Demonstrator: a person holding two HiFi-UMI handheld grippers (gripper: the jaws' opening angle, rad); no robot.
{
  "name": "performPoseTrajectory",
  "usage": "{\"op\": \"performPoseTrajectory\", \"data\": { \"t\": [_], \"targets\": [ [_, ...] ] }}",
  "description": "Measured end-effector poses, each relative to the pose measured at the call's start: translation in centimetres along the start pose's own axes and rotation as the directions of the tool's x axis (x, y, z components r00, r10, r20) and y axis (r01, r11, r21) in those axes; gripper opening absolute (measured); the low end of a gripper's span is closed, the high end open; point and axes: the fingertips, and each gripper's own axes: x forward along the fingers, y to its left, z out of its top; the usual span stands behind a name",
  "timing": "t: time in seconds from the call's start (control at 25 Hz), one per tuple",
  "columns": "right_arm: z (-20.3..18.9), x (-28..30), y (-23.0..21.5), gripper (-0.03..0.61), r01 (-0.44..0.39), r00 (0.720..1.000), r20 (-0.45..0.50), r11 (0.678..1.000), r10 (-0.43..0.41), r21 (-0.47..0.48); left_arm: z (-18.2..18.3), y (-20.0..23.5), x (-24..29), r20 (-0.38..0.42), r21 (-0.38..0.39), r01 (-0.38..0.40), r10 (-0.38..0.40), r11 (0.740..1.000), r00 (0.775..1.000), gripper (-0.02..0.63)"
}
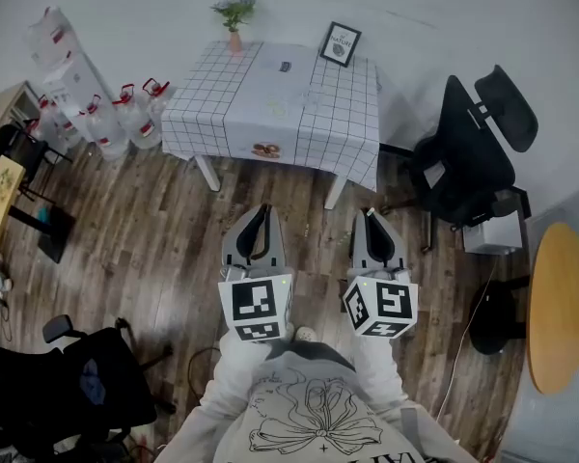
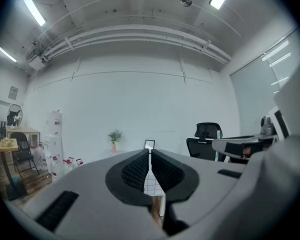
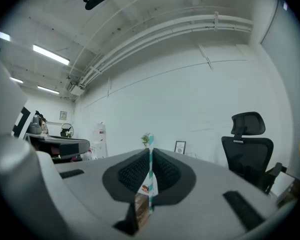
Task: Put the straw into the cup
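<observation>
The left gripper [image 1: 261, 210] and right gripper [image 1: 371, 216] point toward the table [image 1: 270, 114], well short of it. The left is closed on nothing. The right pinches a straw [image 3: 150, 184].

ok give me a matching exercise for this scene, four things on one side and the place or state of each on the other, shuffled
Things
1. straw
2. left gripper
3. potted plant
4. black office chair

Places or states
A. on the floor, right of the table
B. shut, holding nothing
C. at the table's far left corner
D. clamped in the right gripper

Pairs: 1-D, 2-B, 3-C, 4-A
</observation>
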Motion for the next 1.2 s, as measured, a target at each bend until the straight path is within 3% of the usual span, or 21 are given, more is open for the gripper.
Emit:
{"op": "performPoseTrajectory", "data": {
  "t": [1.2],
  "targets": [
    [-2.4,5.1,0.9,0.015,0.046,0.998,-0.043,0.999,-0.044,0.025,-2.2,2.6,5.4,-0.047,0.000,0.060,-0.060,0.998,0.997,0.015]
  ]
}}
